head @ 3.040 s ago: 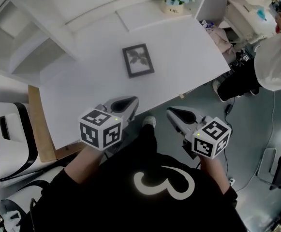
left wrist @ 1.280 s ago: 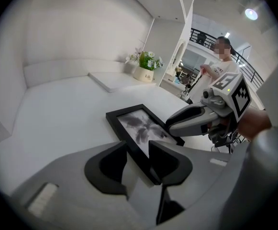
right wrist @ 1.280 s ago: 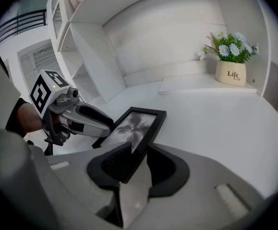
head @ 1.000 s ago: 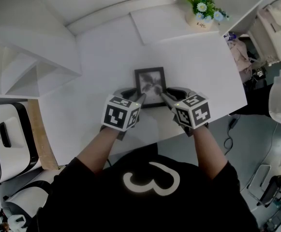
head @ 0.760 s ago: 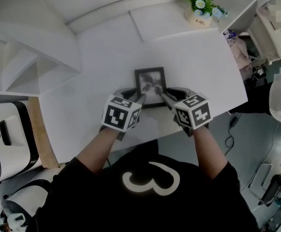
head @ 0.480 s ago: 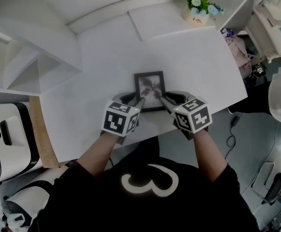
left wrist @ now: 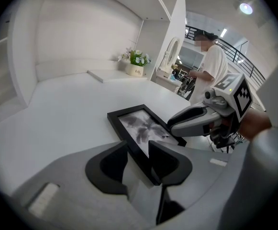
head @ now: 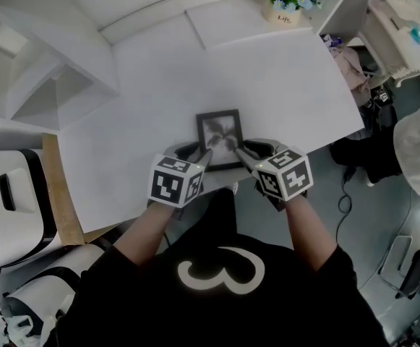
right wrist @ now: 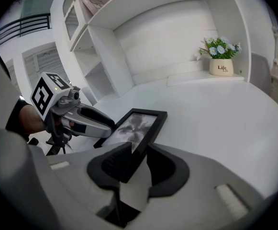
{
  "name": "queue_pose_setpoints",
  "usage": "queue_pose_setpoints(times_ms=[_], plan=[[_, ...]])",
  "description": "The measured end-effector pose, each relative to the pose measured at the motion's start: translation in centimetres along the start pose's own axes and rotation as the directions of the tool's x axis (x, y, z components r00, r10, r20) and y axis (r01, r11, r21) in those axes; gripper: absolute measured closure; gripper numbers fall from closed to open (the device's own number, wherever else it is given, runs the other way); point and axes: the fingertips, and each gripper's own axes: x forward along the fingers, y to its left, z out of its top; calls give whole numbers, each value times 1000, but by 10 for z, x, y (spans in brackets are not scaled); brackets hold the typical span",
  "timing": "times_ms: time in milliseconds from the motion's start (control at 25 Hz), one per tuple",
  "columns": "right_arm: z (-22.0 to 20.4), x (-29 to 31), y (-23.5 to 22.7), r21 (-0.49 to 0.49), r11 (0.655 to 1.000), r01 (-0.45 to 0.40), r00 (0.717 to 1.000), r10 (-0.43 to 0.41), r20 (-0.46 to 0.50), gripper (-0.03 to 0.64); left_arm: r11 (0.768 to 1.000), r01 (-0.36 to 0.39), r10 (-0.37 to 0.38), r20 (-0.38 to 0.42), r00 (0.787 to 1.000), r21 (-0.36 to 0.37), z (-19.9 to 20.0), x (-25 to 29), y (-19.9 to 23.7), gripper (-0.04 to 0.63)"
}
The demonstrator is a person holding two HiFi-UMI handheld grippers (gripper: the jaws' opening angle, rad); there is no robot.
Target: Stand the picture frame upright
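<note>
Picture frame (head: 219,130) was gripped at its near end by both tools
The left tool (left wrist: 138,153) held its left edge, the right tool (right wrist: 138,158) its right edge; the frame was near the table's (head: 282,78) front edge

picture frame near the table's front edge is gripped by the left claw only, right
No, both claws grip it. The right gripper view shows the right claw clamped on the right edge of the picture frame; the left claw holds its left edge, near the front edge of the table.
</note>
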Motion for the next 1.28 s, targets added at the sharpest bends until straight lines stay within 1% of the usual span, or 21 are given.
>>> queue_pose_setpoints(times_ms=[280,640,880,1040,1120,1200,1280], plan=[[-25,-16,16,-6,1000,1,1000,-1,-14,515,1000,-9,9,-6,1000,0,-23,-12,-23,456],[-50,-31,37,-13,1000,5,999,-6,-32,515,1000,-1,1,-13,1000,-24,-49,-28,-45,456],[-61,-37,48,-22,1000,2,999,-3,-49,515,998,3,-5,-20,1000,-68,-61,-37,-55,456],[-64,-39,49,-4,1000,-7,999,7,-39,515,997,3,-4,-19,1000,-79,-64,-39,-57,456],[-62,-40,48,5,1000,-12,999,12,-33,515,995,6,-8,-19,1000,-96,-64,-40,-56,454],[-62,-42,48,27,999,-19,999,19,-25,505,992,18,-20,-16,1000,-123,-64,-41,-56,454],[-63,-45,47,70,997,-36,999,38,-20,503,987,48,-50,-10,999,-155,-65,-44,-57,453]])
